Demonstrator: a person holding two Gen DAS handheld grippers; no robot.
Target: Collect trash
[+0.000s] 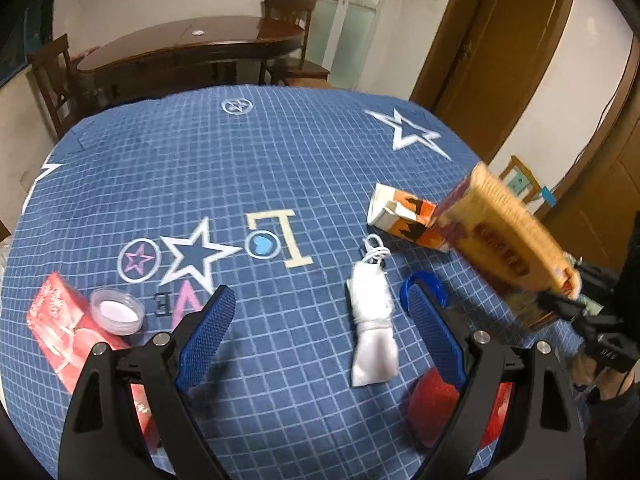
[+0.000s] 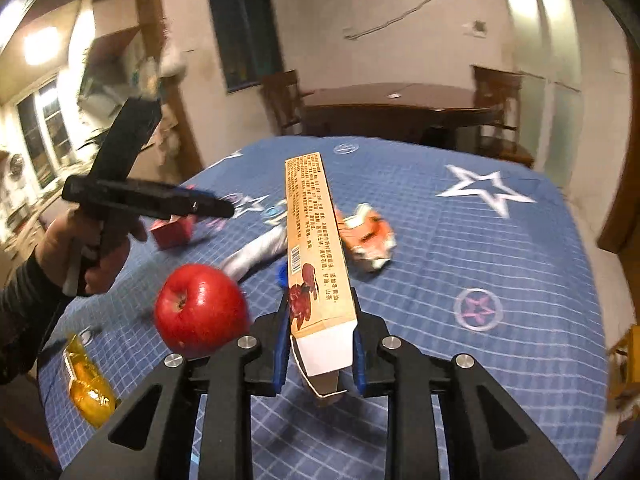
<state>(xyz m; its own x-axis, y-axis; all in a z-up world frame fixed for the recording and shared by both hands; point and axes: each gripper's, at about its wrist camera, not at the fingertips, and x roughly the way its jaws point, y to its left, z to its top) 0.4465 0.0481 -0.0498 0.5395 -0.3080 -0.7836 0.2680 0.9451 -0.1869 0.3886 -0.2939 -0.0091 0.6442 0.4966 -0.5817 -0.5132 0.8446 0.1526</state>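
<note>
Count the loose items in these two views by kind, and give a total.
boxes and cartons: 3 (red box, orange carton, tan box)
round lids: 2 (clear lid, blue lid)
apple: 1
white cloth bundle: 1
amber packet: 1
total: 8

Both tools are matte black plastic frames with triangular cut-outs and round silver screw heads. The left gripper (image 1: 320, 336) and right gripper (image 2: 320, 344) carry blue pads with a fine dotted texture. The left hand (image 2: 86, 256) emerges from a dark, finely striped sleeve (image 2: 24, 320).
</note>
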